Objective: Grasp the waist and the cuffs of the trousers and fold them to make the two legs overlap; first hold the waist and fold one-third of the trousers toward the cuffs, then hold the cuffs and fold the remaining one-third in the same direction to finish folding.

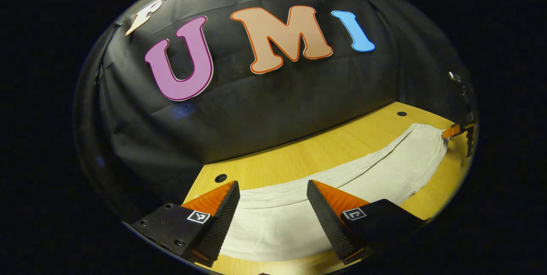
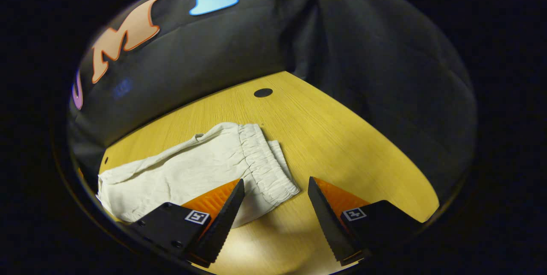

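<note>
Pale trousers [image 2: 192, 168] lie flat on the wooden bench [image 2: 342, 138], stretched out as one long strip. Taking the trousers as your landmark: their elastic waist [image 2: 263, 161] is the end nearest your right tongs [image 2: 275, 217], and their long axis runs away from that waist toward your left tongs [image 1: 273, 217], which hover over the opposite, cuff end. In the right gripper view your right tongs stand wide apart and hold nothing, with one finger over the cloth just short of the waistband and the other over bare bench just past the waist's edge. In the left gripper view your left tongs are also spread wide and empty, straddling the cloth below them, and the strip curves off to the far waist end. There your other tongs [image 1: 455, 130] show small, close to the cloth. The right tongs look nearer the waist, so the waist grasp probably falls to them.
</note>
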Demonstrator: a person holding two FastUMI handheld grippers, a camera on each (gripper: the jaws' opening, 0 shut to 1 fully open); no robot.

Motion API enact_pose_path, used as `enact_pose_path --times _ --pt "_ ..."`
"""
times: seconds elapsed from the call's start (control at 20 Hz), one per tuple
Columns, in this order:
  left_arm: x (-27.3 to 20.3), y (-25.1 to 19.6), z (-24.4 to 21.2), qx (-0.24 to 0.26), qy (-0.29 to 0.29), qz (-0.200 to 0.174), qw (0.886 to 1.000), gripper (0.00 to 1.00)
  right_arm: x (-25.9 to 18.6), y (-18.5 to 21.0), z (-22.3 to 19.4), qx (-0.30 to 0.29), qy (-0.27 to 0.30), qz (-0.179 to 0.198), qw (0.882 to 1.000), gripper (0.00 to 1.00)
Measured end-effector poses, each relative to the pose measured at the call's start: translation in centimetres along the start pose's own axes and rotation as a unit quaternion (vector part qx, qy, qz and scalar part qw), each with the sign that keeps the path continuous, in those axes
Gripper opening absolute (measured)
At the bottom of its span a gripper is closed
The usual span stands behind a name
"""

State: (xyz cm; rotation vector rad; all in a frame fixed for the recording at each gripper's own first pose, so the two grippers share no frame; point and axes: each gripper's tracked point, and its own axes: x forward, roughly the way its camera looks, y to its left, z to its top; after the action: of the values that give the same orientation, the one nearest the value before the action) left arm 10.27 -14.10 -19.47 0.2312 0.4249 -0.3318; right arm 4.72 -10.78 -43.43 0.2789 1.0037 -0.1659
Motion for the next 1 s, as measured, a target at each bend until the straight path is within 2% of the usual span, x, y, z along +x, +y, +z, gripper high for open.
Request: enact_pose_path --times 0.05,0.1,0.15,0.2,0.25,0.35,0.4,0.45,0.5,0.55,0.6,0.65,1.0 --pt "0.0 -0.2 0.1 0.001 0.000 0.001 1.000 0.96 0.2 0.1 -0.2 0.015 0.008 0.005 1.000 0.88" --pt "-0.1 -0.5 0.2 0.001 0.001 0.002 1.000 0.96 0.5 0.1 -0.4 0.025 0.014 0.009 1.000 0.88" --pt "-0.1 -0.5 0.4 0.000 0.001 0.003 1.000 0.96 0.7 0.3 -0.5 0.030 0.019 0.013 0.999 0.94" --pt "-0.1 -0.6 0.4 0.001 0.002 0.005 1.000 0.96 1.0 0.4 -0.7 0.035 0.024 0.016 0.999 0.88" --pt "-0.1 -0.7 0.5 0.001 0.003 0.006 1.000 0.96 1.3 0.4 -0.5 0.039 0.018 0.016 0.999 0.94" --pt "-0.3 -1.1 0.7 0.003 0.003 0.009 1.000 0.96 1.3 0.2 -0.6 0.048 0.023 0.015 0.998 0.72" --pt "-0.3 -1.6 0.6 0.004 0.003 0.011 1.000 0.95 1.9 0.3 -0.9 0.048 0.029 0.018 0.998 0.71" --pt "-0.3 -1.9 0.6 0.003 0.003 0.012 1.000 0.91 1.7 0.4 -0.9 0.049 0.035 0.026 0.998 0.55" --pt "-0.4 -2.1 0.6 0.002 0.003 0.014 1.000 0.91 1.8 0.7 -0.7 0.051 0.031 0.037 0.998 0.46" --pt "-0.3 -2.3 0.7 0.000 0.004 0.015 1.000 0.91 2.0 0.5 -0.2 0.053 0.024 0.036 0.998 0.26" --pt "-0.4 -2.5 0.8 -0.002 0.004 0.016 1.000 0.95 1.8 0.4 -0.2 0.047 0.027 0.040 0.998 0.25" --pt "-0.4 -2.7 0.9 -0.003 0.005 0.016 1.000 0.95 1.8 0.1 0.2 0.042 0.019 0.038 0.998 0.17" --pt "-0.7 -3.8 1.2 -0.014 0.004 0.019 1.000 0.96 0.9 0.6 0.6 0.052 0.014 0.026 0.998 0.17"
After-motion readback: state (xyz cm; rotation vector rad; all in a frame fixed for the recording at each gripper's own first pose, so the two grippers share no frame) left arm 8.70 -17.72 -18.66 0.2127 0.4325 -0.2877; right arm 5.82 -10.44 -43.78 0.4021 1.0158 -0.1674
